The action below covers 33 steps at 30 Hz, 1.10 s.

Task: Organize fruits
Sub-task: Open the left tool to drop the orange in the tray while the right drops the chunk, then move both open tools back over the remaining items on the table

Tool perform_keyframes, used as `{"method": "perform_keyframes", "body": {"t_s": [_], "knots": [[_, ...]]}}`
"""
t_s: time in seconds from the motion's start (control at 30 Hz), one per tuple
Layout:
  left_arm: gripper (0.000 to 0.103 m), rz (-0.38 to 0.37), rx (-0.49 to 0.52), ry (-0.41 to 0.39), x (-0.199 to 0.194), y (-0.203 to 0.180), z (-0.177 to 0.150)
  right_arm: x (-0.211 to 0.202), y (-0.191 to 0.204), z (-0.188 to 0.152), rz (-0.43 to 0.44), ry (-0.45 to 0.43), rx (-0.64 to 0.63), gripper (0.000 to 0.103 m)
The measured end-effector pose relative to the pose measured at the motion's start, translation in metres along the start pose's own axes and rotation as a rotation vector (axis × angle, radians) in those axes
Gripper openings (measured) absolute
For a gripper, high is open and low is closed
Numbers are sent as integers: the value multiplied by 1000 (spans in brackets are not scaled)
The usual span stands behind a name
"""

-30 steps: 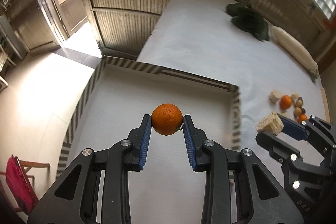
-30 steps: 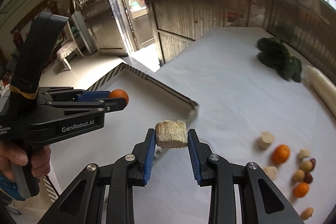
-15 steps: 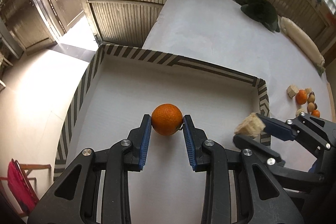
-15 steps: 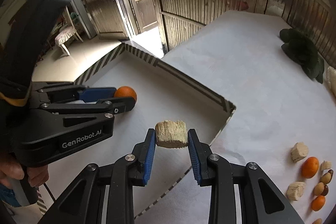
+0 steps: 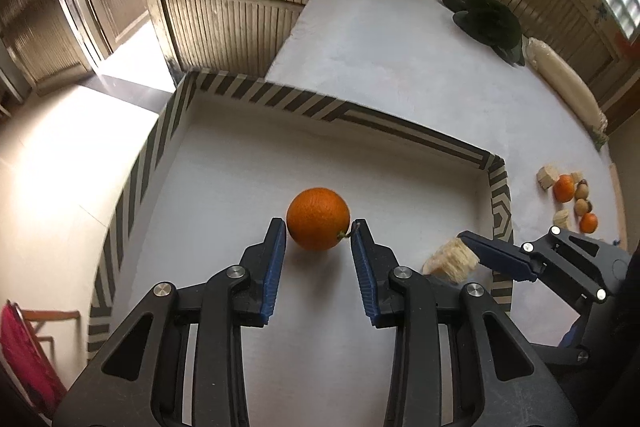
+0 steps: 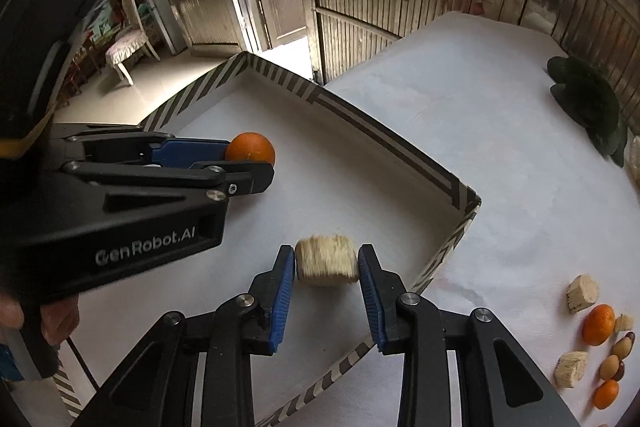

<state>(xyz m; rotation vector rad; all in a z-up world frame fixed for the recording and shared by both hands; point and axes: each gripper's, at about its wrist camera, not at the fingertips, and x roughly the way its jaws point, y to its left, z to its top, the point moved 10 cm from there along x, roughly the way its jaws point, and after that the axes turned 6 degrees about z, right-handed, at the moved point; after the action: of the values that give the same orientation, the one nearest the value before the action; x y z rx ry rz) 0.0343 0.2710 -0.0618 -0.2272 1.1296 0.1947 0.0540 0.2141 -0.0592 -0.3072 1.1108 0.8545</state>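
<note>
An orange (image 5: 318, 219) sits between the tips of my left gripper (image 5: 319, 233), low over the floor of a white tray with a striped rim (image 5: 340, 109). The jaws have spread and a small gap shows on each side of the fruit. The orange also shows in the right wrist view (image 6: 251, 147). My right gripper (image 6: 326, 259) holds a pale fibrous chunk (image 6: 327, 259) inside the tray near its right wall (image 6: 448, 239); its jaws have also widened and barely touch the chunk. The chunk also shows in the left wrist view (image 5: 450, 259).
On the white tablecloth right of the tray lie pale chunks (image 6: 583, 293), small oranges (image 6: 598, 323) and nuts (image 6: 614, 355). Dark green leaves (image 6: 588, 99) and a pale long roll (image 5: 564, 83) lie at the far side. Wooden slatted walls stand behind.
Both grippers moved down into the tray. Both pairs of jaws widened, loosening on the orange and on the chunk.
</note>
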Motion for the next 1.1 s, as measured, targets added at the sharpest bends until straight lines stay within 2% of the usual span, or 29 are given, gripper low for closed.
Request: {"method": "perform_keyframes", "body": {"t_s": [0.03, 0.1, 0.17, 0.2, 0.3, 0.47, 0.7, 1.1], "knots": [[34, -6, -5, 6, 0, 0, -1, -1, 0, -2, 2, 1, 4, 34], [45, -18, -9, 3, -1, -3, -1, -4, -1, -5, 8, -1, 12, 35], [71, -28, -13, -21, -7, -4, 2, -6, -2, -7, 13, -5, 20, 36], [72, -33, -19, -40, -11, -5, 4, -9, -3, -8, 21, -12, 31, 37], [72, -42, -15, -70, -18, -7, 10, -17, -4, -6, 26, -42, 55, 41], [72, -5, 7, -100, -29, -9, 14, -36, -5, -4, 32, -101, 82, 42], [72, -19, 31, -161, -51, -28, 18, -71, -25, -9, 13, -188, 154, 43], [72, -79, 93, -193, -75, -90, 17, -113, -73, -50, -69, -221, 267, 45]]}}
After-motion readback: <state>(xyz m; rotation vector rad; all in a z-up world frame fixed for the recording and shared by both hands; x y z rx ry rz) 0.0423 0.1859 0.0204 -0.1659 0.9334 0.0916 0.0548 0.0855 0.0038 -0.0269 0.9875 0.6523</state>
